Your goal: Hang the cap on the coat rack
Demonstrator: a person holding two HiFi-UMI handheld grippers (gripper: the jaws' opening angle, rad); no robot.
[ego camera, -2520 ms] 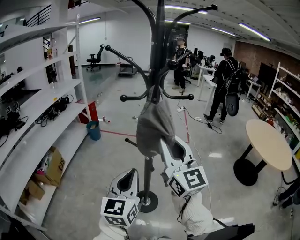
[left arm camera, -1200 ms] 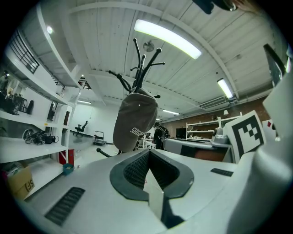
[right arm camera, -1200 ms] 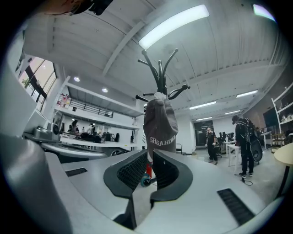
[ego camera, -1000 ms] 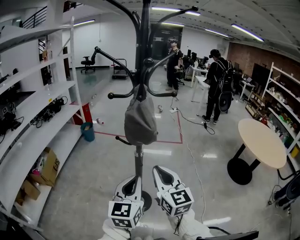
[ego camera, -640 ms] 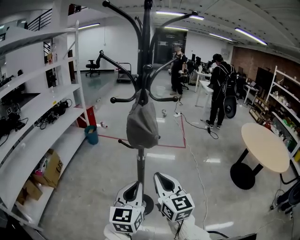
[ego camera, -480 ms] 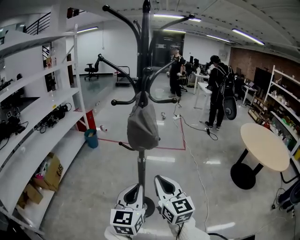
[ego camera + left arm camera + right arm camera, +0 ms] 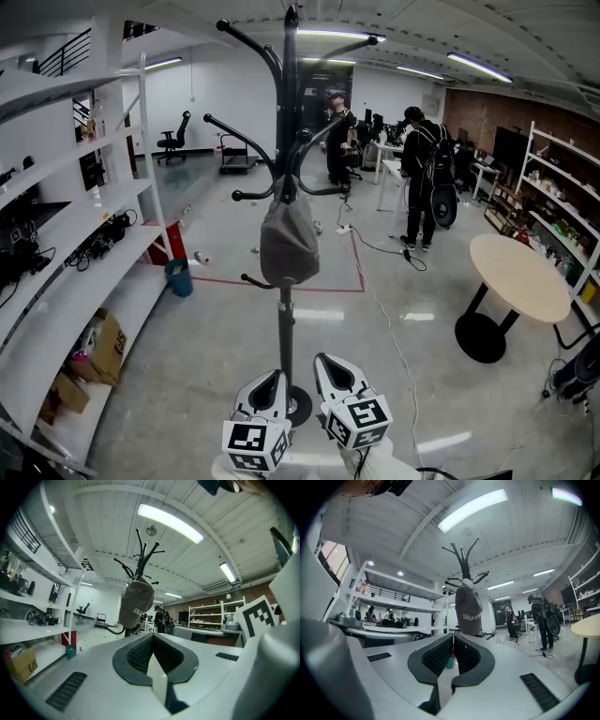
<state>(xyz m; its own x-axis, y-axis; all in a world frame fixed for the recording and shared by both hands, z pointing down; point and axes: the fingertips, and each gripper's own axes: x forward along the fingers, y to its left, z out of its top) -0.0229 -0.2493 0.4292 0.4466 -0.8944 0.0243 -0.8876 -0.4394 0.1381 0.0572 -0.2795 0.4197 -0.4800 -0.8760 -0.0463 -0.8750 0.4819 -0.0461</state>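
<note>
The grey cap hangs from a hook of the black coat rack, beside the pole and well above the floor. Both grippers are held low, near the rack's base and far below the cap. My left gripper and right gripper sit side by side, each shut with nothing in it. In the left gripper view the cap hangs above the shut left gripper. In the right gripper view the cap, with white lettering, shows past the shut right gripper.
White shelving runs along the left, with a cardboard box low down and a blue bin on the floor. A round beige table stands at the right. Two people stand at the back.
The right gripper, raised at the cap 2.5 s ago, has let go and dropped beside the left one. The cap stays hanging on the rack, and the view has drawn back slightly.
</note>
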